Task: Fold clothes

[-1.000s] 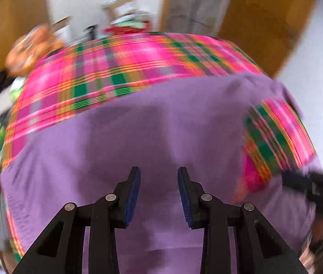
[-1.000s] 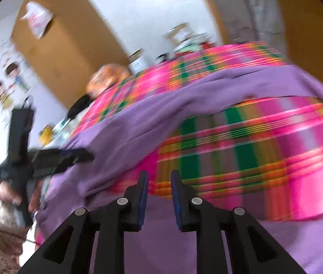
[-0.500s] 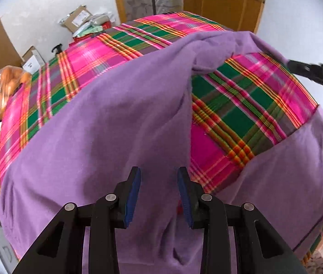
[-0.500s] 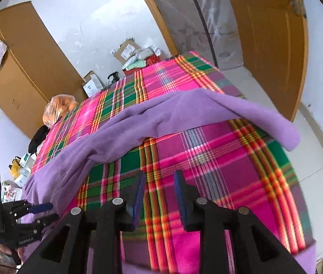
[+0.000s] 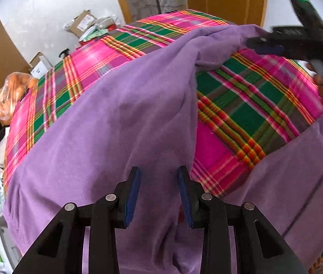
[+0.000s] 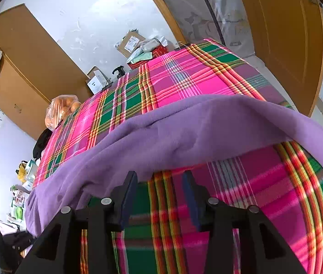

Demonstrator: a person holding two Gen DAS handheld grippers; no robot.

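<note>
Right gripper spread wider | purple garment | oranges in bag

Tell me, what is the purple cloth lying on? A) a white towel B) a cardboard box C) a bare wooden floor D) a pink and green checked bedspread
D: the purple cloth is spread over the pink and green checked bedspread, whose stripes show both beyond it and in front of it, under the open right gripper.
</note>
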